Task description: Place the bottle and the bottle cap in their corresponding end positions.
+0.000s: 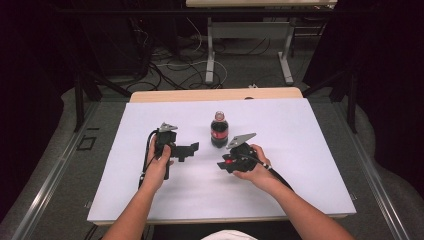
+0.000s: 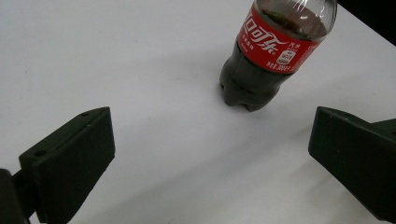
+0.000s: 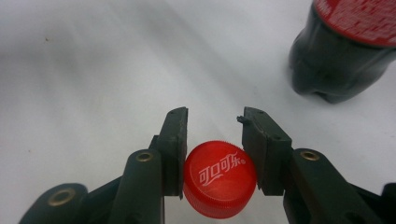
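A white sheet (image 1: 310, 165) covers the table (image 1: 210, 94); tangled cables (image 1: 175, 70) lie on the floor beyond.

We see the cola bottle (image 1: 219, 130) upright on the white table (image 1: 150, 190). Our left gripper (image 1: 189, 150) lies left of the bottle, our right gripper (image 1: 223, 164) just below it, showing something red.

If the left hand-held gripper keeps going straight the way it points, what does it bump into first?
Probably the cola bottle. The open left hand-held gripper has bare white table ahead of it, then the bottle slightly right of centre, so it might only graze it; depth is hard to judge.
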The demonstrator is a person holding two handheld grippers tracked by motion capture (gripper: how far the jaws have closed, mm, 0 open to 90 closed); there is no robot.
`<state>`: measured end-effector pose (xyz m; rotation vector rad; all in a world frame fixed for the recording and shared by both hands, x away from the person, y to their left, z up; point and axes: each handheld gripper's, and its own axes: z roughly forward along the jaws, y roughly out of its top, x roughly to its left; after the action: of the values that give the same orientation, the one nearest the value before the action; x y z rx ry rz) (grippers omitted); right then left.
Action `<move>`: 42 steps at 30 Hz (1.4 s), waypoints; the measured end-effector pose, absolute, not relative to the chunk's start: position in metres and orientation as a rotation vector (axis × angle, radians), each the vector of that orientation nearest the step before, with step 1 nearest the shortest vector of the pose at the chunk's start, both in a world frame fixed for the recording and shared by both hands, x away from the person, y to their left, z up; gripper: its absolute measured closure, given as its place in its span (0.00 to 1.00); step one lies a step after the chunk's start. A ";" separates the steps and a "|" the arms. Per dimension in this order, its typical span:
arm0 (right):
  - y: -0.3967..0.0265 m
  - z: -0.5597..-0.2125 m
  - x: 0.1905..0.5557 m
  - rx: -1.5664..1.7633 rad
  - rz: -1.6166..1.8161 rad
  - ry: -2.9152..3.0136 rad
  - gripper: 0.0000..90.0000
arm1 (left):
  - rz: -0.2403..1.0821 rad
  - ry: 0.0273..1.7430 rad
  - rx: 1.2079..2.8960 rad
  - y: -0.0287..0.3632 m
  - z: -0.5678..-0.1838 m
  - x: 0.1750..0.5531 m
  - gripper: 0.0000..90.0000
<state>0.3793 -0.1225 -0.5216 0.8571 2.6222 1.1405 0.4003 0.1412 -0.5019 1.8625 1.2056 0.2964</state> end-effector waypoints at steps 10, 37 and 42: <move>-0.109 -0.539 0.379 0.814 1.141 2.653 0.68 | 0.304 1.214 1.839 0.150 -0.504 0.396 0.01; -0.101 -0.557 0.379 0.833 1.097 2.663 0.68 | 0.292 1.216 1.849 0.150 -0.509 0.396 0.01; -0.102 -0.557 0.380 0.825 1.106 2.668 0.67 | 0.288 1.214 1.850 0.150 -0.509 0.396 0.01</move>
<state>0.3796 -0.1019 -0.5567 0.8253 2.6678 1.1059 0.3960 0.1496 -0.5089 1.8499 1.2140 0.2883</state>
